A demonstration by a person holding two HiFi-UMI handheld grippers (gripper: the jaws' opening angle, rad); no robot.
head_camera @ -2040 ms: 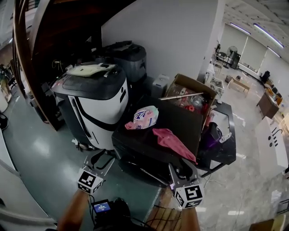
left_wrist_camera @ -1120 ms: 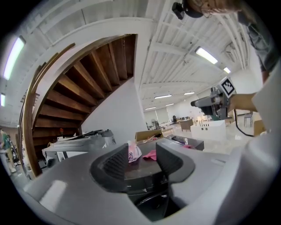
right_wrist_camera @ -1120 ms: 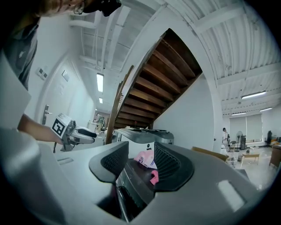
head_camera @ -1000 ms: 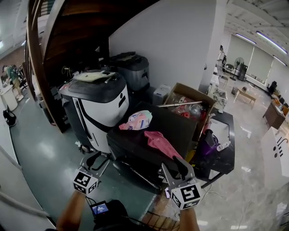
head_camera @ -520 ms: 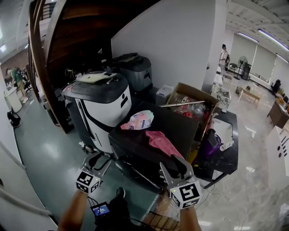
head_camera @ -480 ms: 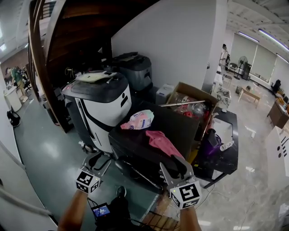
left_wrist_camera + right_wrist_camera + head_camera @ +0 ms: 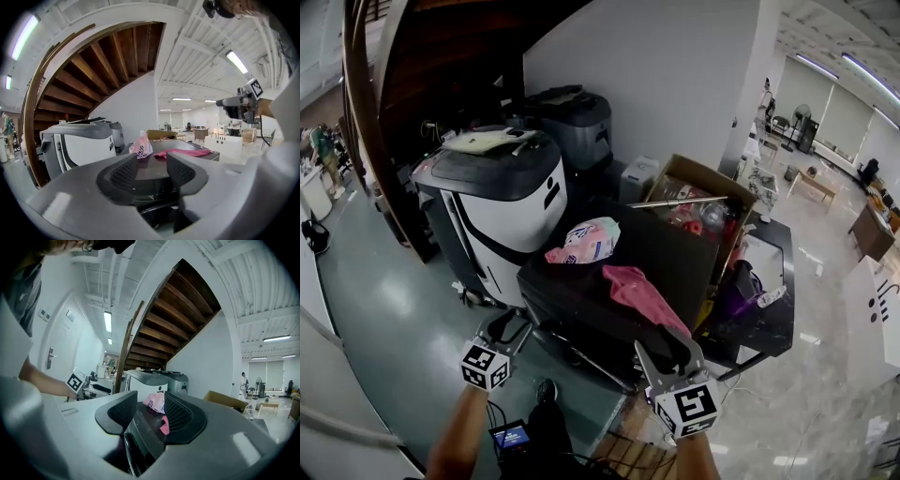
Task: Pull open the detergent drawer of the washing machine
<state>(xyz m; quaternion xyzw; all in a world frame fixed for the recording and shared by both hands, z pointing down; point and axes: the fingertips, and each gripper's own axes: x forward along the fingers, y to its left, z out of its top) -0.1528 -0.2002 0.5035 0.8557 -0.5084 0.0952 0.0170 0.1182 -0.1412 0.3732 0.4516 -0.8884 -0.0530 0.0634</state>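
A wooden staircase [image 7: 441, 47] arches high over both sets of jaws, with a white wall [image 7: 656, 75] far beyond them. On the green floor [image 7: 384, 300] beyond the left jaws and off to their left side stands a tall white and grey machine [image 7: 502, 211].

The black washing machine [image 7: 670, 251] sits straight ahead of both pairs of jaws. Its front is near the right jaws and its top is about level with them. Its front face is dark, and the detergent drawer cannot be picked out on it from any view. An open cardboard box [image 7: 703, 173] stands past the washing machine's far edge.

On the machine's top, a pink cloth [image 7: 642, 295] lies beyond the right jaws. A pink bag [image 7: 581, 241] sits further back, in line with the gap of the left jaws.

The left gripper [image 7: 508, 321] is held short of the machine's front left corner. Its jaws are released, with a gap between them and nothing in it. The right gripper [image 7: 667, 345] is closer to the front. Its jaws are also released and empty, and the machine's front edge shows through their gap. Each gripper has a marker cube [image 7: 688, 410] behind its jaws.
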